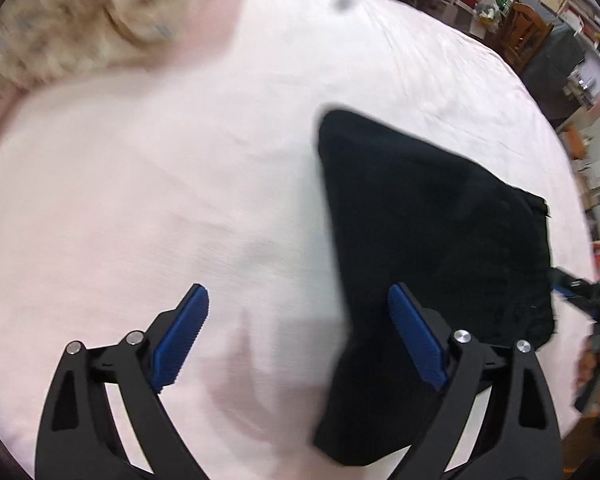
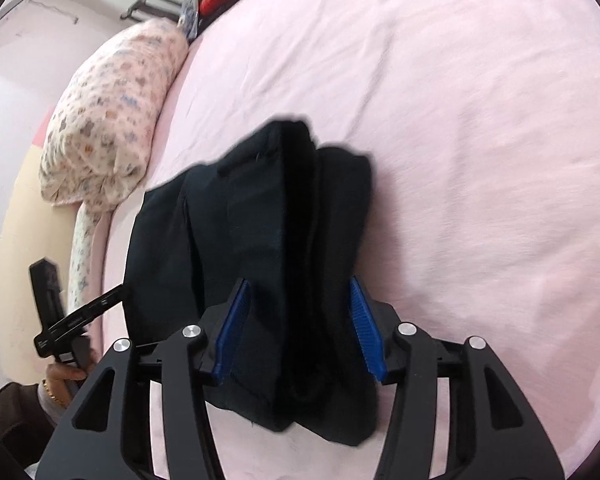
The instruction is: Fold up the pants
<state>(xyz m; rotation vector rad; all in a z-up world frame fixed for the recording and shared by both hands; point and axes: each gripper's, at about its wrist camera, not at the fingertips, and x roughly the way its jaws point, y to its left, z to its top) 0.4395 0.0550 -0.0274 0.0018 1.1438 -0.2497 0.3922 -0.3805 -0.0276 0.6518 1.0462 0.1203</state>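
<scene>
On the pink bed [image 1: 180, 200] the folded black pants [image 1: 428, 216] lie soft, limp and light, best pinched at a thick folded edge; left gripper [image 1: 298, 334] jaws wide apart and empty, right gripper [image 2: 300, 328] jaws straddling the bundle, apparently unclamped.

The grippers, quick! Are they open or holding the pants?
Left gripper: open, holding nothing; black pants beside one finger.
Right gripper: open, pants lying between its fingers, not squeezed.

L gripper [image 1: 298, 334] jaws wide open | R gripper [image 2: 300, 328] jaws prob. half-open
</scene>
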